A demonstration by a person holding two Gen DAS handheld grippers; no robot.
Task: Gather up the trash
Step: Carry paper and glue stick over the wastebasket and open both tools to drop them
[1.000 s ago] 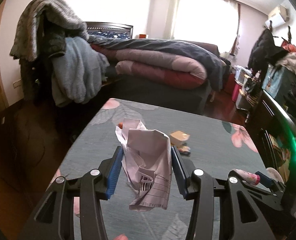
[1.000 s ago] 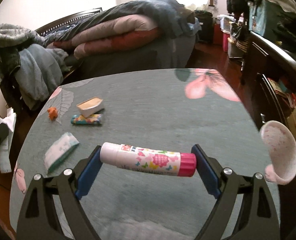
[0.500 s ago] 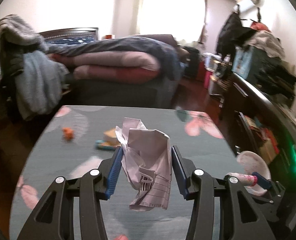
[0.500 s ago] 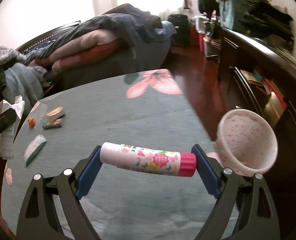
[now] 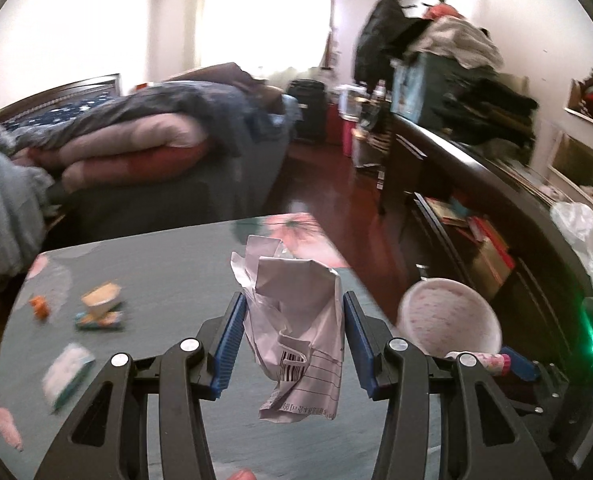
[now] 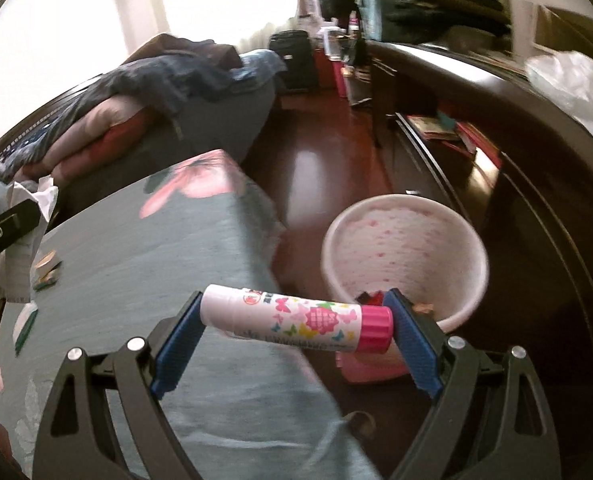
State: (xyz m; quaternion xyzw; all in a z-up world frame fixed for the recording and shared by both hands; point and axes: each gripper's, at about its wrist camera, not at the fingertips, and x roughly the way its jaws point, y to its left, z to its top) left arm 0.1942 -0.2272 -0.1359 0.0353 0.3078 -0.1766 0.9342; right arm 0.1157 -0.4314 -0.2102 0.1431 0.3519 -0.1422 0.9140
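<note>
My left gripper (image 5: 292,320) is shut on a crumpled white paper (image 5: 296,320) with a barcode, held above the teal tablecloth. My right gripper (image 6: 294,322) is shut on a white glue stick with a pink cap (image 6: 296,318), held over the table's right edge, close to a white bin with pink dots (image 6: 404,248) on the floor. The bin also shows in the left wrist view (image 5: 448,316), right of the paper. Some scraps lie at the bin's bottom.
On the table (image 5: 168,272) lie a small orange piece (image 5: 39,306), a tan box (image 5: 100,296), a colourful wrapper (image 5: 98,322) and a white-green packet (image 5: 66,374). A bed (image 5: 136,148) stands behind, a dark cabinet (image 6: 496,152) to the right.
Both grippers have swung to the right with their loads. The bin has come much closer in both views, and the glue stick now sits beside its rim.
</note>
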